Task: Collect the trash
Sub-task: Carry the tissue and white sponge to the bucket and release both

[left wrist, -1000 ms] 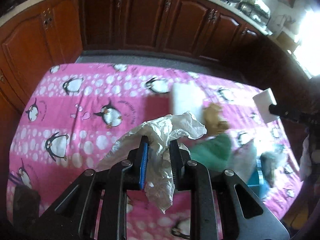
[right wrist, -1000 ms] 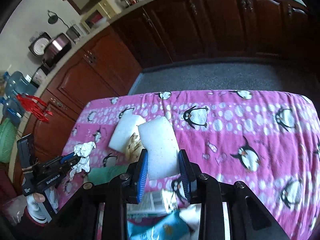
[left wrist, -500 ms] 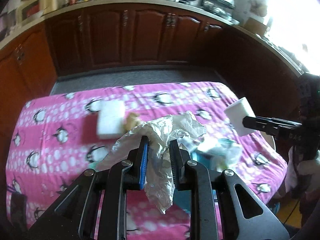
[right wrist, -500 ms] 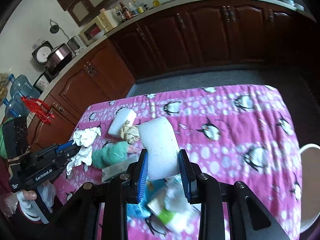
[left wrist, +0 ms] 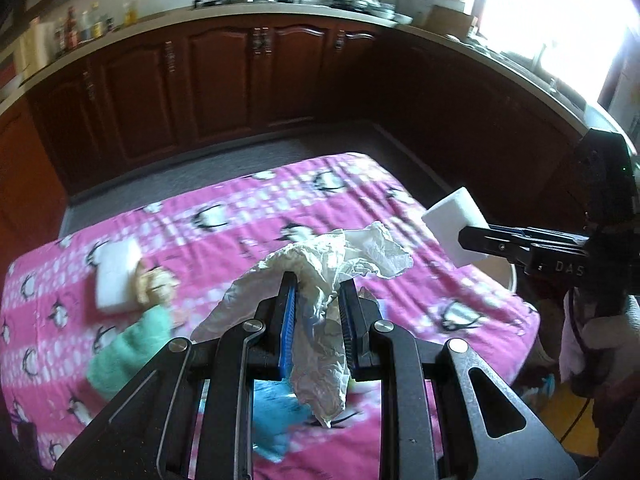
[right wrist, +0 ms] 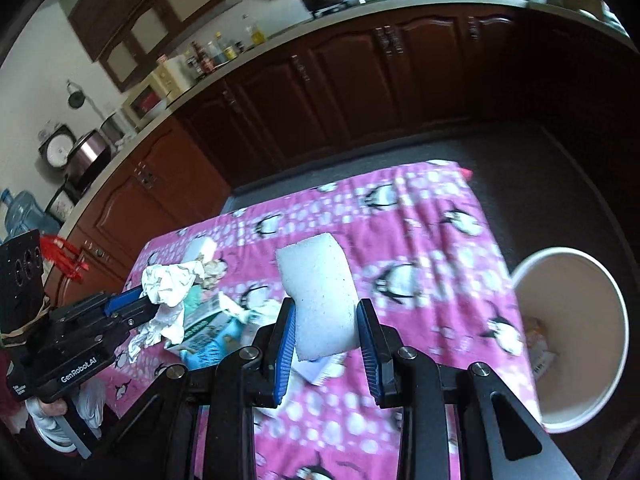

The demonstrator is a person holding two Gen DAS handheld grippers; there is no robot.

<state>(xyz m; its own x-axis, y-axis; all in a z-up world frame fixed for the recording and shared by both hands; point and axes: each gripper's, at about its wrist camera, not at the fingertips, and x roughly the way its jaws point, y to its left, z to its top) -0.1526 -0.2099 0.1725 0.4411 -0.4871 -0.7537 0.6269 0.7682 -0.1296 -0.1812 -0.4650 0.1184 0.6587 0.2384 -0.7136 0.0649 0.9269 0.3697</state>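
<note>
The left tongs (left wrist: 318,308) are clamped on a crumpled tissue (left wrist: 332,264), held above the pink penguin cloth (left wrist: 248,216) on the counter. The right tongs (right wrist: 325,330) grip a white sponge (right wrist: 320,296) over the cloth's near edge. Just right of the counter stands a white bin (right wrist: 568,336), open, with a little yellowish trash (right wrist: 538,344) at its bottom. Farther back on the cloth lie a blue packet (right wrist: 208,340), a green cloth (left wrist: 132,344), a second sponge (left wrist: 114,276) and a beige wad (left wrist: 154,282) touching it.
</note>
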